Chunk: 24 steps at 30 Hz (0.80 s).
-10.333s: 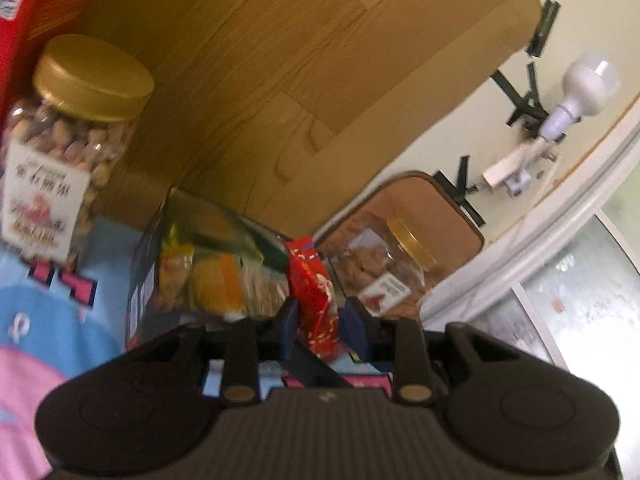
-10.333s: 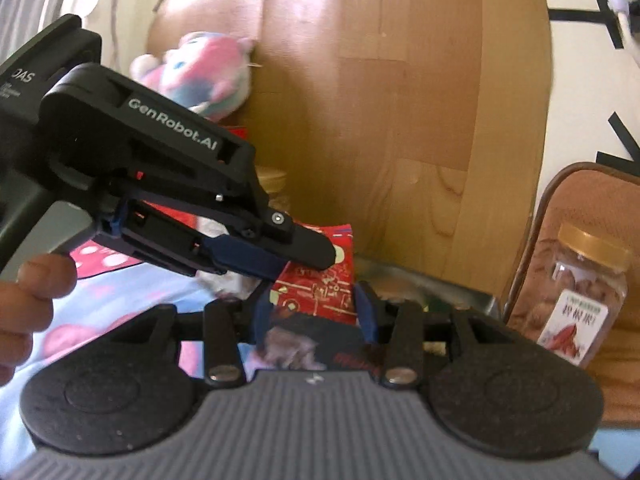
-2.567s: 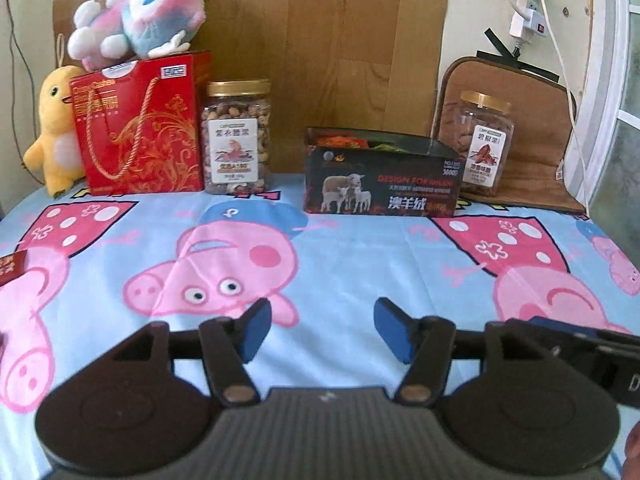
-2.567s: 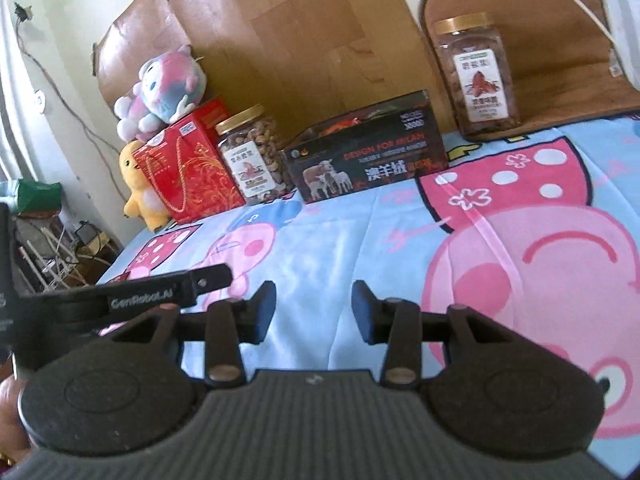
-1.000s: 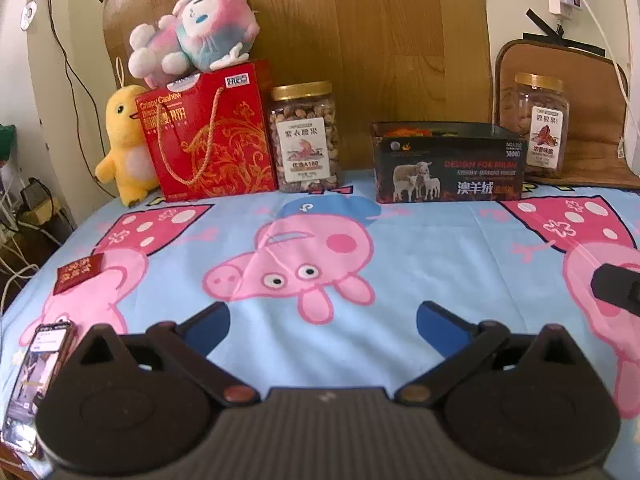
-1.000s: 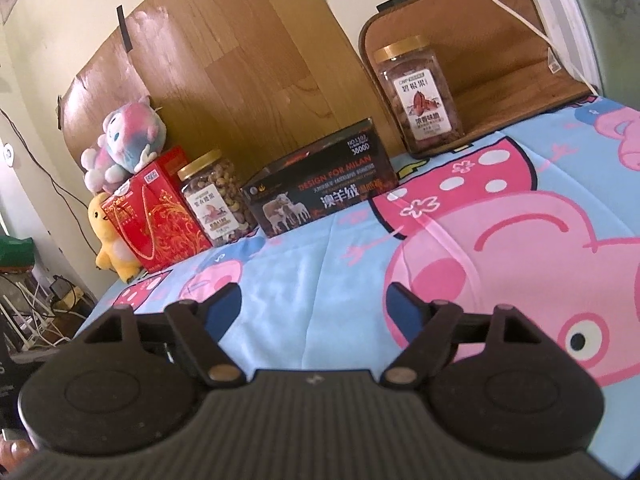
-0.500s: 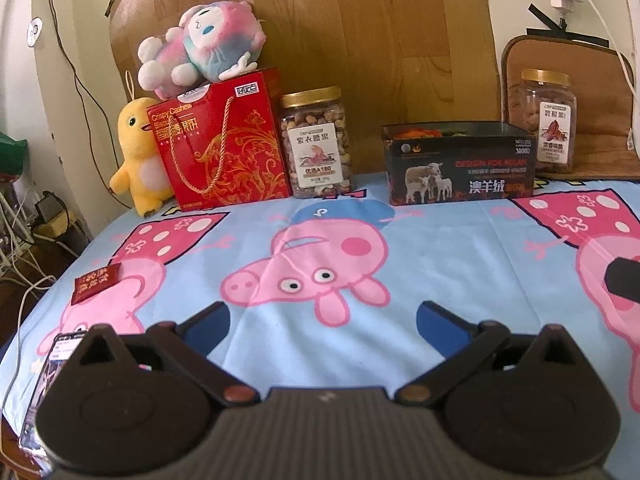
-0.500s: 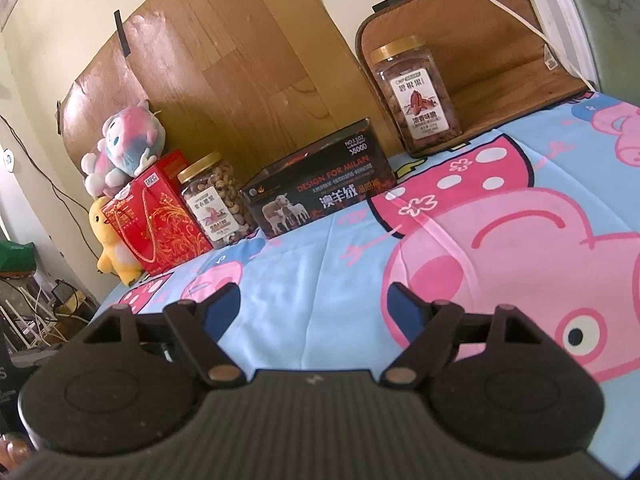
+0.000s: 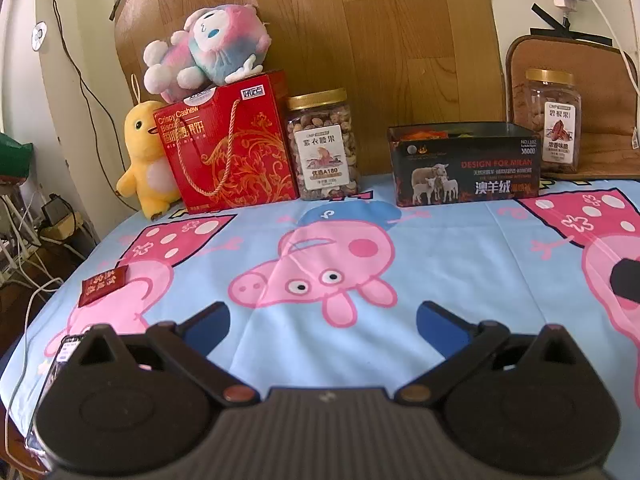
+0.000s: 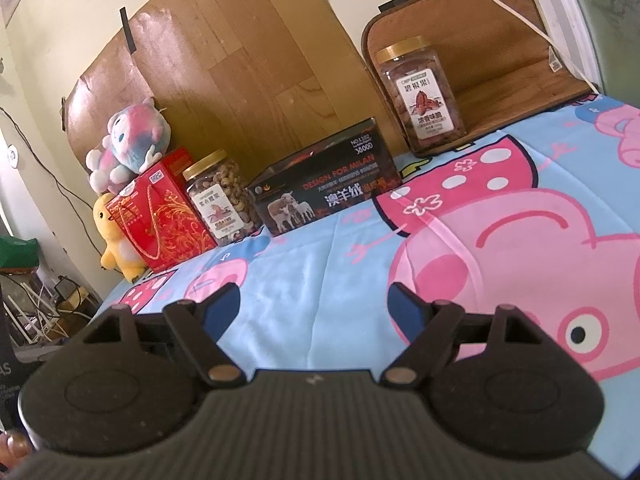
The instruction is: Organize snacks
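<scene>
A black open box [image 9: 464, 170] with snack packets inside stands at the back of the table; it also shows in the right wrist view [image 10: 328, 194]. A small dark red snack packet [image 9: 102, 285] lies on the cloth at the left, ahead and left of my left gripper [image 9: 323, 322]. My left gripper is open and empty, low over the near part of the table. My right gripper [image 10: 316, 306] is open and empty, also back from the box. A dark tip of the right gripper shows at the right edge of the left wrist view [image 9: 626, 280].
A red gift bag [image 9: 228, 160], a nut jar [image 9: 322, 146], a second jar [image 9: 554, 120] on a brown mat, a yellow plush [image 9: 146, 160] and a pink plush [image 9: 208, 46] line the back wall. A phone [image 9: 60, 360] lies at the near left table edge.
Both grippers dropped the red packet into the box, drew back from it and opened wide. In the last second the left view shifted slightly back and left; the right has hardly moved.
</scene>
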{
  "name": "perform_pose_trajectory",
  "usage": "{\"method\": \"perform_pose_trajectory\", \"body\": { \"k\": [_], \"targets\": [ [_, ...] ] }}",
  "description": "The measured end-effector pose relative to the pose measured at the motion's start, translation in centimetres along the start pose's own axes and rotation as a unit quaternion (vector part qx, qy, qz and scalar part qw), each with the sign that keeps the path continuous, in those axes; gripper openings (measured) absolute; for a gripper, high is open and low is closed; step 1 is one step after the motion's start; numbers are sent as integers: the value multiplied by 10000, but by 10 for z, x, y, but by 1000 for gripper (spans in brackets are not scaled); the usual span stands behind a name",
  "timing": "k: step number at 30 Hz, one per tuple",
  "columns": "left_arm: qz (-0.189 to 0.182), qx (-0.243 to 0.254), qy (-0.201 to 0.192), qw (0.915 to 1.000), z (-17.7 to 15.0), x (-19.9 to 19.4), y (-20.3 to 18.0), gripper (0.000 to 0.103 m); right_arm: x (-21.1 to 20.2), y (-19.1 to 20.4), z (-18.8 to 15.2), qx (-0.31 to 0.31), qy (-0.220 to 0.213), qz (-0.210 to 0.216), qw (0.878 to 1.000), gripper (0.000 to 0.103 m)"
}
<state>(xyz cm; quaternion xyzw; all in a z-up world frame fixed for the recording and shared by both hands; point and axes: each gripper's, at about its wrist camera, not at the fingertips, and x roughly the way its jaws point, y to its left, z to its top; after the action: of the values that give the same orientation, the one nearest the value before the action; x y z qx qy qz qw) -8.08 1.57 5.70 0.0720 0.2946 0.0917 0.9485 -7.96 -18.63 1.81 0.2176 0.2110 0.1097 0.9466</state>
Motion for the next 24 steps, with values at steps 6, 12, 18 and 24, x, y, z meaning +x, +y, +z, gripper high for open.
{"method": "perform_pose_trajectory", "body": {
  "k": [6, 12, 18, 24],
  "targets": [
    [58, 70, -24, 10000, 0, -1, -1, 103, 1, 1, 0, -26, 33, 20, 10000, 83],
    [69, 114, -31, 9999, 0, -1, -2, 103, 0, 2, 0, -33, -13, 17, 10000, 83],
    [65, 126, -19, 9999, 0, -1, -2, 103, -1, 0, 0, -6, -48, 0, 10000, 83],
    [41, 143, 42, 9999, 0, -1, -2, 103, -2, 0, 0, 0, -34, 5, 10000, 83]
  ]
}}
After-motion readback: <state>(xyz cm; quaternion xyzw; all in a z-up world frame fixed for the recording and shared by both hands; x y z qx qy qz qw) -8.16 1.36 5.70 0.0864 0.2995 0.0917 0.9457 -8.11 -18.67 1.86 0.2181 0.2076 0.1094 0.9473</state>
